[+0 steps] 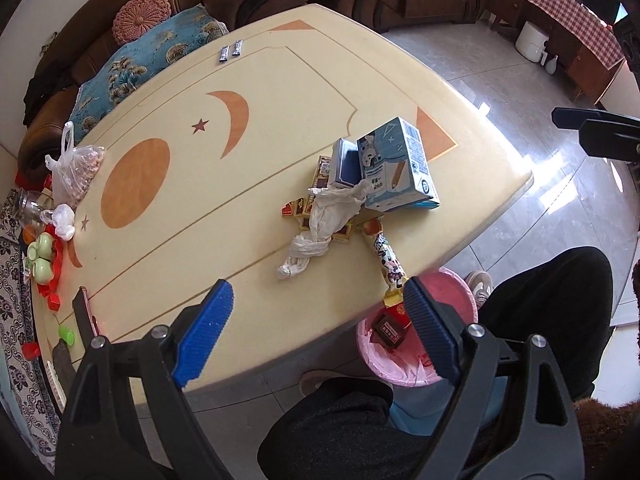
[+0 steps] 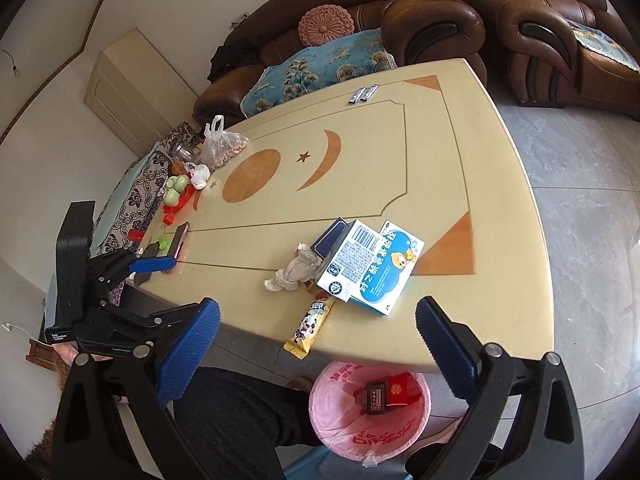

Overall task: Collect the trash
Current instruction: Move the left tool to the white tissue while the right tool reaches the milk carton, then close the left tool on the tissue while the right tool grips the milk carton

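Note:
A heap of trash lies near the table's front edge: a blue-and-white medicine box [image 1: 398, 166] [image 2: 374, 266], a dark blue box [image 1: 345, 162] [image 2: 330, 238], a crumpled white tissue [image 1: 320, 226] [image 2: 292, 272], small red and brown packets [image 1: 296, 208], and a cow-print snack wrapper [image 1: 388, 260] [image 2: 310, 326] overhanging the edge. A pink-lined bin [image 1: 404, 360] [image 2: 370, 406] stands on the floor below, with a red packet and a dark box inside. My left gripper [image 1: 318, 332] is open and empty, over the table edge. My right gripper [image 2: 318, 354] is open and empty, above the bin.
The cream table [image 1: 260, 80] [image 2: 460, 152] also holds a bag of nuts [image 1: 76, 172] [image 2: 222, 146], green and red items [image 1: 44, 264] [image 2: 176, 192], a phone [image 1: 86, 312] [image 2: 180, 246] and two sachets [image 1: 230, 52] [image 2: 364, 94]. A brown sofa [image 2: 440, 12] stands behind. A person's dark-clothed legs [image 1: 540, 312] are beside the bin.

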Demonstrator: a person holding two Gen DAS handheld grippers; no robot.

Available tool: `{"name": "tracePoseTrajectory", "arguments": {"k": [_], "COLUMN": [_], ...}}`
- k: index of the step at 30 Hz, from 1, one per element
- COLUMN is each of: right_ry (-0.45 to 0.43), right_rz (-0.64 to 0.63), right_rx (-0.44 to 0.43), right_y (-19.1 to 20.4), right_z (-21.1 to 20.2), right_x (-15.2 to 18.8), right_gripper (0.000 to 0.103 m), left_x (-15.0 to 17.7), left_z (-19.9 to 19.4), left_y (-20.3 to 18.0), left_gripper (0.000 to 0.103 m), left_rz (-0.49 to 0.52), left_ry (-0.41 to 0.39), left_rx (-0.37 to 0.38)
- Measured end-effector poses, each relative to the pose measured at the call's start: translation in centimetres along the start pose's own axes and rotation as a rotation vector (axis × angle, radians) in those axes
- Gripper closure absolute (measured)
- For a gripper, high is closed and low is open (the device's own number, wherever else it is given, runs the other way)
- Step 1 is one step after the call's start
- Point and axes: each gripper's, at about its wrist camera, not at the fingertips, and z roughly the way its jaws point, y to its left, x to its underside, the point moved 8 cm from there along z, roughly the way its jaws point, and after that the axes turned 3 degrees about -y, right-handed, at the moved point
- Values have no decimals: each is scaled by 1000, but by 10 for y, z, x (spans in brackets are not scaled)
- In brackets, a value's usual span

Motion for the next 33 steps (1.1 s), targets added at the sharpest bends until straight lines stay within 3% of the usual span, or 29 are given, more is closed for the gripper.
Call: {"name": "tracePoseTrajectory", "arguments": {"k": [12,16,28,30,32,33], "right_ry": [127,159,202,200,213,213], "right_rz": [70,95,145,151,148,147], "right_rx": [-38,-50,-75,-81,-90,-89], "right_y": [-20,-26,-32,-33,-32,-32], "right_z": [83,109,158,162,167,169], "right_x": [2,-1,-9,-11,-10,-10], "right_gripper": [7,7,8,14,31,34], "left_x": [-3,-4,-2,-1,0,0], "left_z": [90,118,159,164,168,169], "left_y": [12,17,22,21,23,23], "left_gripper": [18,18,18,18,18,18], "left_rz": [51,33,47,50,43,41], "left_ry": [121,153,205,209,213,214], "left_rx": [-16,18,40,46,57,61]}}
